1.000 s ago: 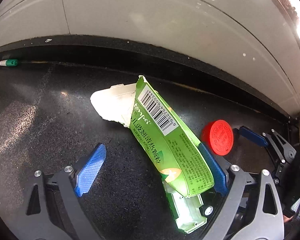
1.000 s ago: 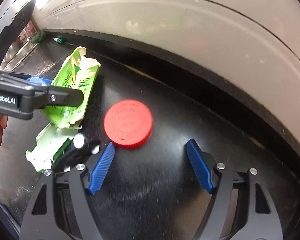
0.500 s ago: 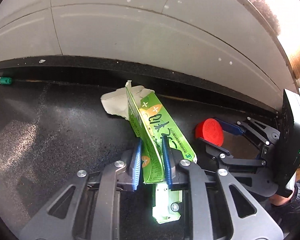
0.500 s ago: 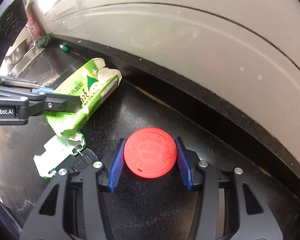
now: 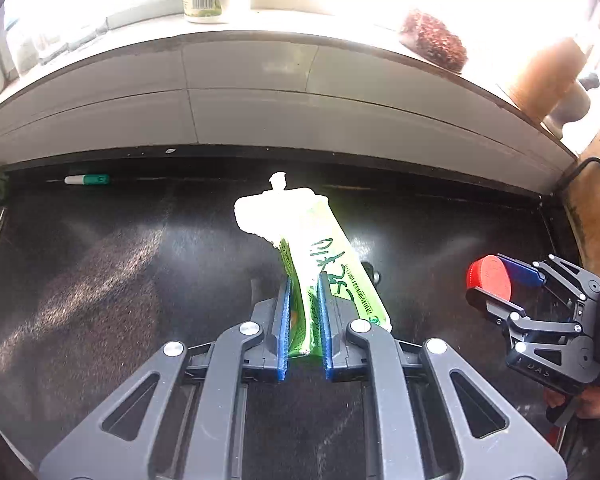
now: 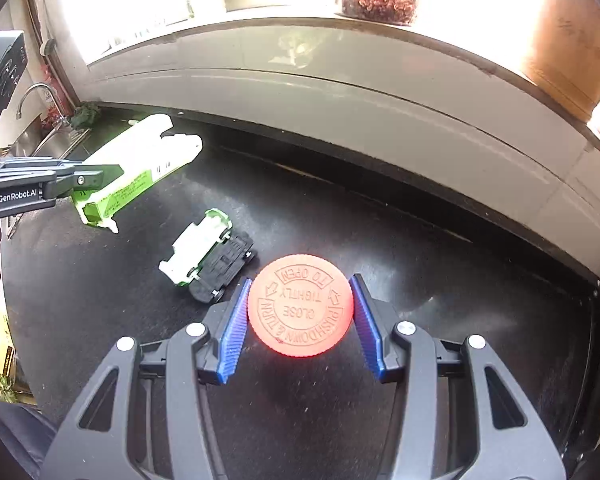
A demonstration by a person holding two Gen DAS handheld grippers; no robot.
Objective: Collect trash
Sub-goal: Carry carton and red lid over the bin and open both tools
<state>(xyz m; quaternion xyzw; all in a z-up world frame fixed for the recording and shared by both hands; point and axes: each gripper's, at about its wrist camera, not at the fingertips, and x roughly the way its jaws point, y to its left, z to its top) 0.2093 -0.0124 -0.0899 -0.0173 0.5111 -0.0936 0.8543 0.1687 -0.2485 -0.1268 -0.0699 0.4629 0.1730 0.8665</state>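
Above the black surface (image 5: 100, 280), my left fingers (image 5: 304, 328) have just closed and clamp the green carton (image 5: 320, 256), lifted clear. Below it lies a toy car (image 6: 208, 264). My right fingers (image 6: 300, 320) pinch the red cap (image 6: 300, 306).

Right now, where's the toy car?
The toy car lies on the black counter in the right wrist view, just up-left of the red cap held by the right gripper, below the lifted green carton.
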